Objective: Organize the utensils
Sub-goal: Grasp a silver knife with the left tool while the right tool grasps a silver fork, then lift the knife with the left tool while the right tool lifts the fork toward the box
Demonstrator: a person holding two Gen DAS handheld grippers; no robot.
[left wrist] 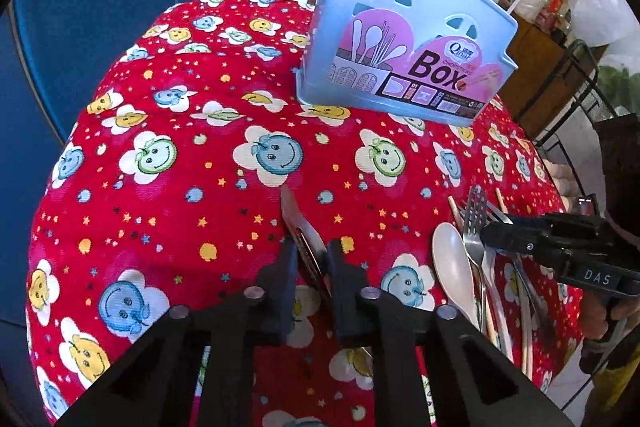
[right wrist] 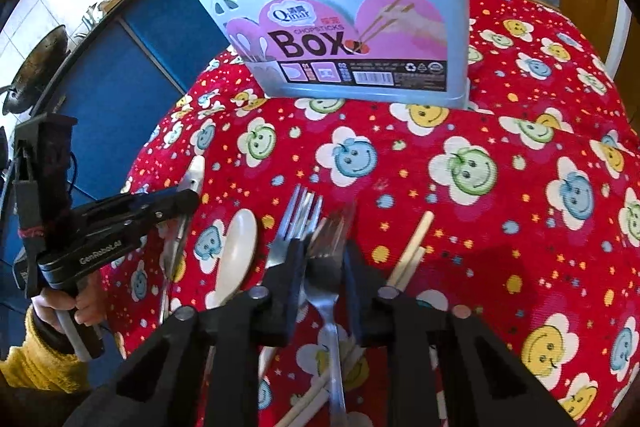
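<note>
Left gripper (left wrist: 312, 259) clamps a knife (left wrist: 298, 223) lying on the tabletop (left wrist: 180, 187); right gripper (right wrist: 322, 255) pinches a fork (right wrist: 326, 247) among loose utensils, both ready for lifting toward the far blue box (right wrist: 340, 27).

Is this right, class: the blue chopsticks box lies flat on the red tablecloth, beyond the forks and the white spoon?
Not quite. The blue chopsticks box stands upright on the red tablecloth, as the right wrist view shows. It is indeed beyond the forks and white spoon.

A table under a red smiley-print cloth (left wrist: 224, 187) carries the blue chopsticks box (left wrist: 400, 59), forks (right wrist: 300, 223), a spoon (right wrist: 236, 247) and chopsticks (right wrist: 412, 247).
</note>
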